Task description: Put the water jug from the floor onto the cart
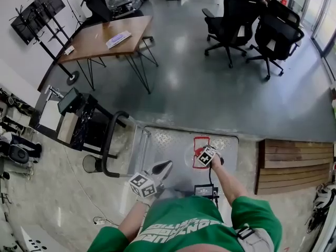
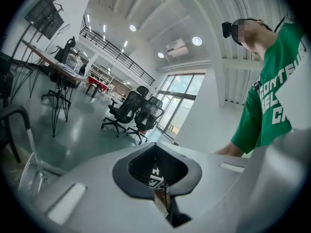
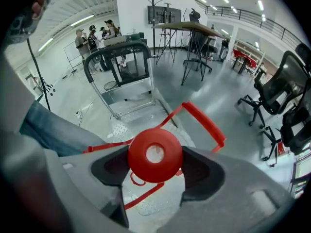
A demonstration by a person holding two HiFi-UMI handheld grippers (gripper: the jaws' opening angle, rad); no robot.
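A: Where now with the water jug (image 1: 200, 146)?

B: Over the cart (image 1: 163, 147), set on it or just above; impossible to tell whether the base touches. Held by the right gripper (image 3: 156, 170), pads pressed on either side of the red cap (image 3: 155, 152), red handle (image 3: 205, 121) sticking out to one side.

A: And the left gripper (image 2: 158, 170)?

B: Closed up, nothing between the jaws, aimed out across the room.

A: How best to finish?

B: Probably lower straight down, keep the jug upright, aim for the middle of the cart, clear of the edges and the push bar (image 1: 108, 140). Ease the grip only once the weight sits. Could slip at the cap, so no swinging.

A: Anything to read?

B: No label visible on jug or cart. White lettering on the green shirt (image 1: 184, 227), too cut off to read. Only square markers on the cubes (image 1: 140, 184).
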